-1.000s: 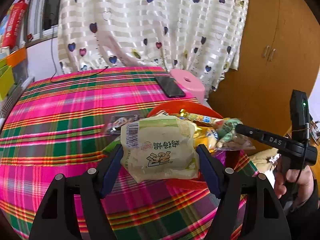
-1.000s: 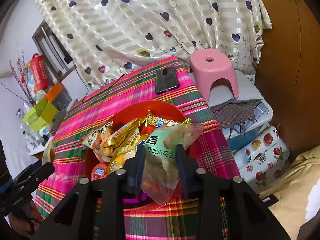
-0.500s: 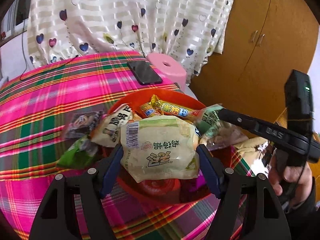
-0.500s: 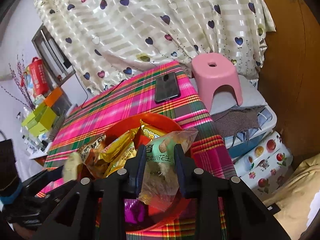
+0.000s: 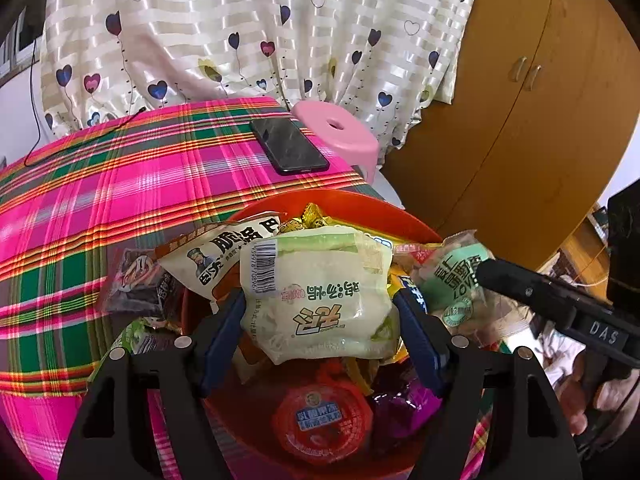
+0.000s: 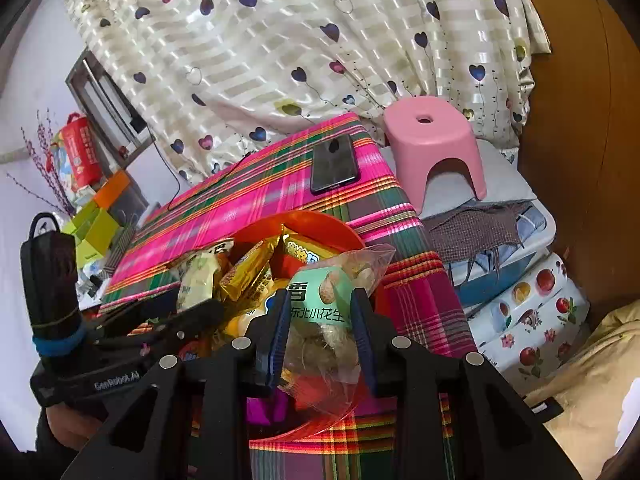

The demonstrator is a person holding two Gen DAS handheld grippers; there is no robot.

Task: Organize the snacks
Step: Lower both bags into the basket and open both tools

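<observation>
Left tongs (image 5: 318,312) grip a pale green snack pack (image 5: 316,292) over the red bowl (image 5: 360,204); right tongs (image 6: 320,332), jaws just easing apart, hold a peanut bag (image 6: 324,320).

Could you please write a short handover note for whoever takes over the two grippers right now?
Left gripper: shut on the pale green snack packet, held over the red bowl.
Right gripper: its jaws have just been opening, and the clear peanut bag sits between them at the bowl's near edge.
Done: most snacks are piled in the bowl, including a red jelly cup and a purple-wrapped sweet.
Left: release both packets into the bowl, then collect the dark packet and the green packet lying on the plaid tablecloth beside the bowl. The phone is not part of the job.
</observation>
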